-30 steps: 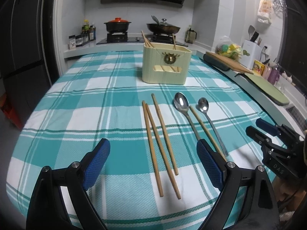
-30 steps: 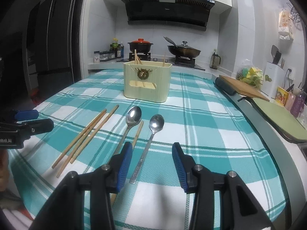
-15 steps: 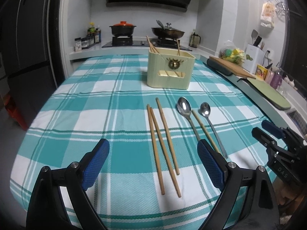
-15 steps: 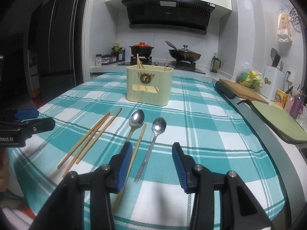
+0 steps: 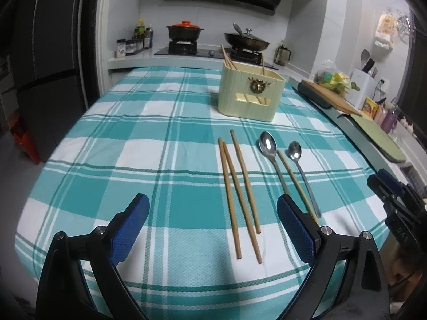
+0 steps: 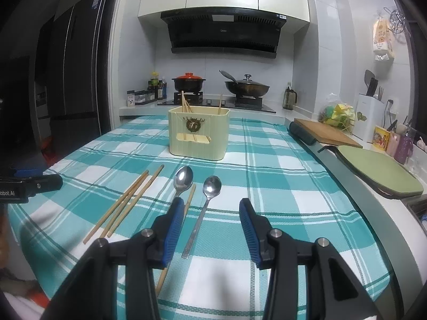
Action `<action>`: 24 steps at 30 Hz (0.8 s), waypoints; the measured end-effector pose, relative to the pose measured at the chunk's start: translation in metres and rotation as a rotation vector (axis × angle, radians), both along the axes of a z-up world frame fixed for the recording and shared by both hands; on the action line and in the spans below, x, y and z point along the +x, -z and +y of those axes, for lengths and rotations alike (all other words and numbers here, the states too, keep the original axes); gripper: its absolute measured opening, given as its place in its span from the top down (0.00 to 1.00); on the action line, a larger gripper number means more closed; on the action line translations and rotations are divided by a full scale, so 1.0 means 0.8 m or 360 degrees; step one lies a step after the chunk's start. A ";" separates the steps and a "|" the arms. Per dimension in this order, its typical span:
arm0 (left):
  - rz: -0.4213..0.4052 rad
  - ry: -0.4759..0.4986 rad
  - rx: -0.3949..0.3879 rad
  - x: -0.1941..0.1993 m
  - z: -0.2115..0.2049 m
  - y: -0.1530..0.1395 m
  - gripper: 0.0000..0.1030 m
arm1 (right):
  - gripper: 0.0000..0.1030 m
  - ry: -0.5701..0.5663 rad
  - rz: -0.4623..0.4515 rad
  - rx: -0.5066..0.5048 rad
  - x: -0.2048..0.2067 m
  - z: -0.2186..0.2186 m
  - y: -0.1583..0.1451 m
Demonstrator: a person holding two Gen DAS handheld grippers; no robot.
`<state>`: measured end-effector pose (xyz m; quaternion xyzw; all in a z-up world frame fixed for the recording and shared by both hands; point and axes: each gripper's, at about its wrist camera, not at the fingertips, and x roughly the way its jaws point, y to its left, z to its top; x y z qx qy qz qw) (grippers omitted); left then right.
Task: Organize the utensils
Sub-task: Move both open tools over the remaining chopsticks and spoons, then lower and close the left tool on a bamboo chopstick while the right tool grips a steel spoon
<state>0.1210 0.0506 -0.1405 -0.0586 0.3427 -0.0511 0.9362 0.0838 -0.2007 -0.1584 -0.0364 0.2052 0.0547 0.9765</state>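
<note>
The left tool (image 5: 213,221) hangs over the near edge of the table (image 5: 128,144), its blue pads spread wide with nothing between them. The right tool (image 6: 212,221) is also above the near edge, its pads at a moderate gap and holding nothing; the handle of the smaller spoon (image 6: 205,205) lies on the cloth below that gap. On the teal checked tablecloth (image 6: 280,173) three loose wooden chopsticks (image 5: 240,194) lie side by side, two of them crossing near their far ends. Just to their right lie a larger spoon (image 5: 272,157) and the smaller one, bowls pointing away, with a fourth chopstick (image 5: 293,176) lying between the two handles. Farther back stands a cream utensil holder (image 5: 250,96) with a few chopsticks upright inside. Beyond the table, a red-lidded pot (image 6: 188,82) and a wok (image 6: 246,86) sit on the stove.
</note>
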 end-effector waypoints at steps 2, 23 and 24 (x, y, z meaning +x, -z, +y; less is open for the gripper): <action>0.0030 0.0011 0.0016 0.011 -0.002 0.007 0.06 | 0.58 0.0004 0.0007 0.0009 0.003 -0.001 0.001; 0.0339 0.0066 0.0319 0.171 -0.028 0.091 0.06 | 0.58 0.0027 0.0229 -0.0001 0.041 -0.008 0.043; 0.0357 0.0071 0.0325 0.174 -0.028 0.095 0.06 | 0.58 0.0024 0.0240 -0.0003 0.043 -0.008 0.045</action>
